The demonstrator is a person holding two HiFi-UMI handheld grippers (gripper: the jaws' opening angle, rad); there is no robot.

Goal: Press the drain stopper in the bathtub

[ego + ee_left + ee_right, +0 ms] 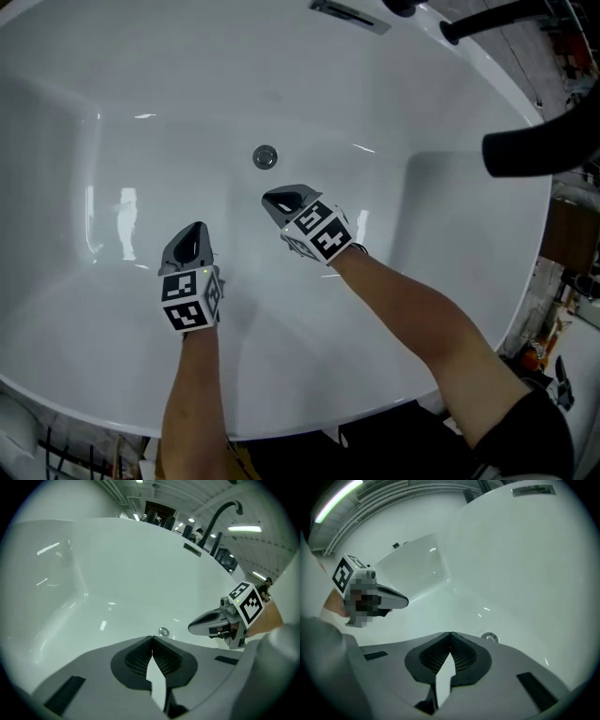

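L tongs (197, 229), R tongs (270, 200) closed; 1 stopper (265, 157)

A white bathtub (112, 141) fills the frame. The round metal drain stopper (265, 157) sits on the tub floor just above centre. The right tool (274, 199) hovers just below it, nose aimed up-left toward the stopper, near but apart. The left tool (195, 230) hangs at lower left, pointing up the frame, farther from the drain. Both tools taper to a closed point. Bare forearms run down to the bottom edge. A black faucet (487, 19) crosses the upper right corner, and a slotted overflow plate (349, 14) sits at the top edge.
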